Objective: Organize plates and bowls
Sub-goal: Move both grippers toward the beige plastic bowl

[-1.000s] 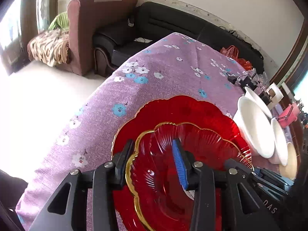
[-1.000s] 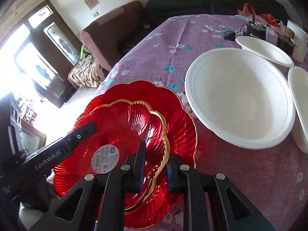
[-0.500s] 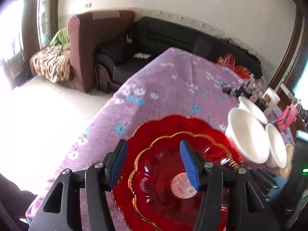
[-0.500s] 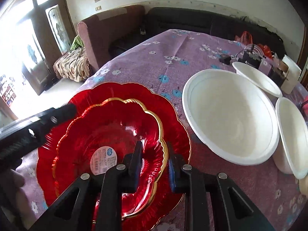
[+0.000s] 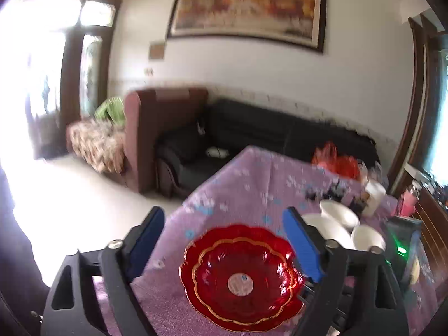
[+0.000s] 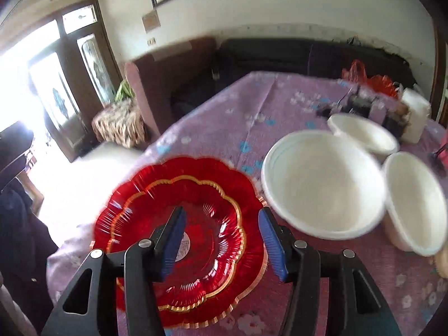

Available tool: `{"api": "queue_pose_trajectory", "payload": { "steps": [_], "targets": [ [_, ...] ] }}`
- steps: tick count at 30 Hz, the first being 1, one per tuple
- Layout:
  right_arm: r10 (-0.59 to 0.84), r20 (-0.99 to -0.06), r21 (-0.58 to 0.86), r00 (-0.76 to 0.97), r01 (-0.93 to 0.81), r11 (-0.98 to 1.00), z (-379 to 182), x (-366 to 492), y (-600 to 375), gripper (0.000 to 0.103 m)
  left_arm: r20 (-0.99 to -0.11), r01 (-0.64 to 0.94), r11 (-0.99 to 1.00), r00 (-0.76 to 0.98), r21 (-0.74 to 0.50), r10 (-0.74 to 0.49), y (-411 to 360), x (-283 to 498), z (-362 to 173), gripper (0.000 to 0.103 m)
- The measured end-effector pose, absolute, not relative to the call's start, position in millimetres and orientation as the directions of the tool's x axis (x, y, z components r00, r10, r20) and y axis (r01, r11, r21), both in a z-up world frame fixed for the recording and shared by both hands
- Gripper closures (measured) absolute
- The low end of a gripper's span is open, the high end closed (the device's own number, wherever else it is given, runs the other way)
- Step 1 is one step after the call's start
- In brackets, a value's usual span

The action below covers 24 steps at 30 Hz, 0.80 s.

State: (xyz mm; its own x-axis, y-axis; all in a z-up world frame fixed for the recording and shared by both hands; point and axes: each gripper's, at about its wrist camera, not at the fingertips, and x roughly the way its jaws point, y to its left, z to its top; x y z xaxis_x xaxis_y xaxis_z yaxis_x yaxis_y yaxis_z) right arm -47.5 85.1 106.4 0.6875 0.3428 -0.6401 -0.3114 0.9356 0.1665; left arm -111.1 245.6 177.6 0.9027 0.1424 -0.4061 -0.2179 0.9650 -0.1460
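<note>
A small red gold-rimmed plate (image 5: 246, 277) lies stacked inside a larger red plate (image 5: 196, 254) on the purple flowered tablecloth (image 5: 260, 179). My left gripper (image 5: 224, 240) is open and empty, raised well above the stack. In the right wrist view the small plate (image 6: 207, 224) sits in the large plate (image 6: 134, 193); my right gripper (image 6: 221, 238) is open and empty, just above the stack's near right rim. A large white bowl (image 6: 322, 184) stands right of the plates, with two smaller white bowls (image 6: 364, 134) (image 6: 414, 201) beyond it.
Small dark items, a white cup (image 5: 373, 196) and red bags (image 5: 336, 159) crowd the table's far right. A brown armchair (image 5: 156, 128) and black sofa (image 5: 280, 128) stand beyond the table. The table's left edge drops to the floor (image 5: 70, 196).
Both grippers let go of the small red plate, opened wide and rose back from the stack. The small plate now rests inside the large one.
</note>
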Motion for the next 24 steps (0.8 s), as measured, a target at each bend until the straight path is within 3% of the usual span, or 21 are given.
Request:
{"api": "queue_pose_trajectory", "payload": {
  "steps": [3, 5, 7, 9, 17, 24],
  "targets": [
    [0.272, -0.534, 0.083, 0.8, -0.271, 0.959, 134, -81, 66, 0.024, -0.308, -0.246, 0.962, 0.93, -0.119, 0.199, 225, -135, 194, 0.0],
    [0.194, -0.426, 0.008, 0.883, -0.211, 0.977, 150, -109, 50, 0.007, -0.275, -0.235, 0.965, 0.941, -0.112, 0.197, 211, -144, 201, 0.0],
    [0.129, -0.327, -0.039, 0.936, -0.149, 0.988, 161, -134, 33, 0.0, -0.279, -0.192, 0.975, 0.948, -0.11, 0.155, 193, -146, 204, 0.0],
    [0.097, -0.275, -0.05, 0.957, -0.115, 0.992, 168, -151, 13, 0.0, -0.305, -0.144, 0.983, 0.947, -0.118, 0.102, 180, -145, 203, 0.0],
    [-0.042, -0.364, -0.012, 0.93, 0.041, 0.999, 167, -161, -93, 0.0, -0.412, 0.009, 0.99, 0.909, -0.141, -0.067, 127, -135, 187, 0.0],
    [-0.184, -0.451, 0.109, 0.873, 0.259, 0.96, 157, -166, -214, 0.0, -0.511, 0.092, 0.981, 0.843, -0.171, -0.168, 93, -114, 158, 0.0]
  ]
}}
